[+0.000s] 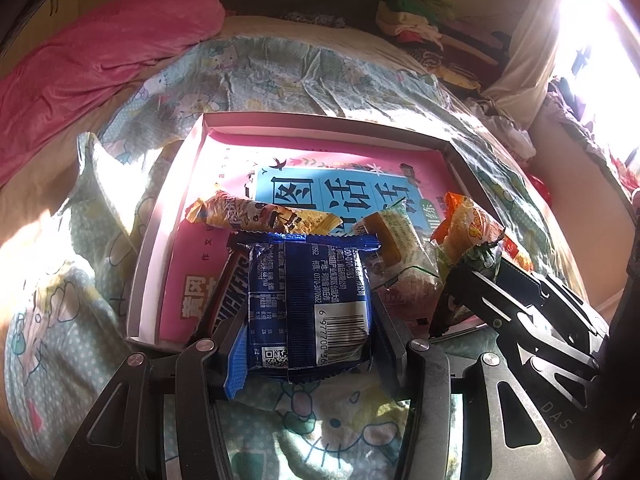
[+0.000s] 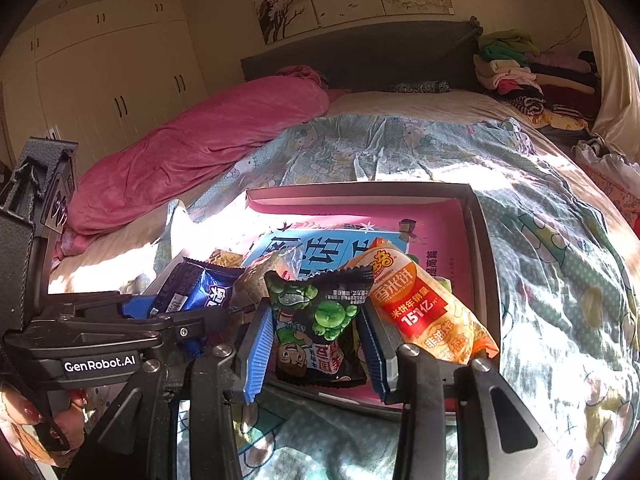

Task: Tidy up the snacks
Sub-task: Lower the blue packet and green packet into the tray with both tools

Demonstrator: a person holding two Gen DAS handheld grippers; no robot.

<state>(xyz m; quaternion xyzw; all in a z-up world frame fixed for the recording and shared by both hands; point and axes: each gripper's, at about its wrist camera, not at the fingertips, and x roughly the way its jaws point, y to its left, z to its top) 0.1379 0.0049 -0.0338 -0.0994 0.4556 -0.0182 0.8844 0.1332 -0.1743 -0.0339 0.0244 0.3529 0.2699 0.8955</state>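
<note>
A shallow pink-lined box (image 1: 152,216) (image 2: 478,240) lies on the bed with snacks at its near end. My left gripper (image 1: 308,336) is shut on a blue snack packet (image 1: 308,300), held over the box's near edge; the packet also shows in the right wrist view (image 2: 200,294). My right gripper (image 2: 316,340) is shut on a black green-pea snack packet (image 2: 320,320), also over the near edge; it shows in the left wrist view (image 1: 480,258). In the box lie a Snickers bar (image 1: 230,300), a yellow wafer bar (image 1: 264,216), a green-white packet (image 1: 400,256) and an orange rice-cracker packet (image 2: 424,312).
A Hello Kitty quilt (image 1: 280,72) covers the bed around the box. A pink blanket (image 2: 192,152) lies at the left, folded clothes (image 2: 528,72) at the headboard's right. White wardrobes (image 2: 112,80) stand on the left wall. Strong sunlight falls from the right.
</note>
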